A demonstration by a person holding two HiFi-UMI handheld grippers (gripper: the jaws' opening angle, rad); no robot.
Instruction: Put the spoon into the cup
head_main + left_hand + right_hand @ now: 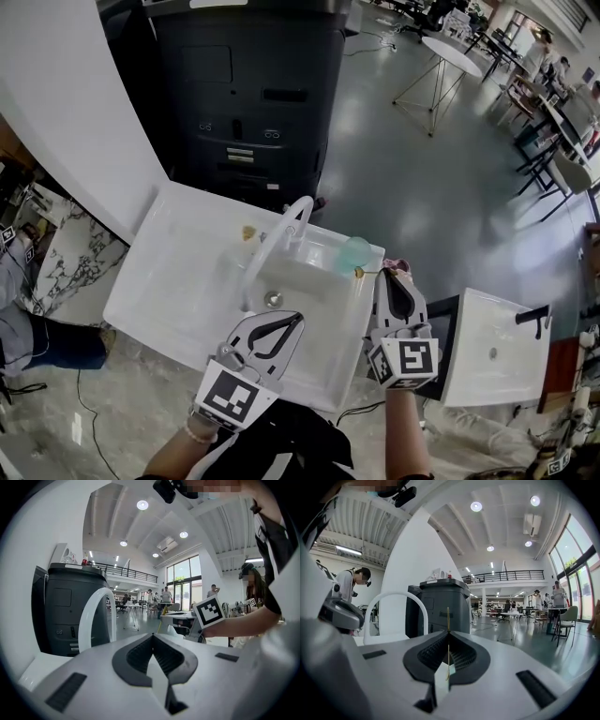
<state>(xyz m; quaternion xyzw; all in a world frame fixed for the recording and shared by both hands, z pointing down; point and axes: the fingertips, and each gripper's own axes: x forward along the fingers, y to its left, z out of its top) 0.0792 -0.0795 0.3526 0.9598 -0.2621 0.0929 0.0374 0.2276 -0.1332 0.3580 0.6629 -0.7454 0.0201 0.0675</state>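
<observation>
The jaws of the right gripper (pixel 448 631) are pressed together on the spoon (pixel 448 618). It is a thin gold one, seen edge on between the ribbed pads, with its stem rising past the jaw tips. In the head view the spoon is carried out from those tips over the right edge of the sink (pixel 178 253). Its far end is just beside the cup (pixel 355 251), and whether the two touch cannot be told. The cup is pale blue and translucent, and it is set at the right rear corner of the basin, to the right of the arched white faucet (pixel 281 230).

The jaws of the left gripper (pixel 152 635) are closed on each other, with nothing between the pads. This gripper is held above the front edge of the sink and is pointed toward the drain (pixel 273 299), well apart from the cup and the spoon. A small yellowish object (pixel 248 232), too small to be identified, is seen on the rear edge of the sink, left of the faucet. Behind the sink a dark grey cabinet (pixel 244 84) is placed, and a second white basin (pixel 506 328) is seen off the sink's right side, beyond the right gripper.
</observation>
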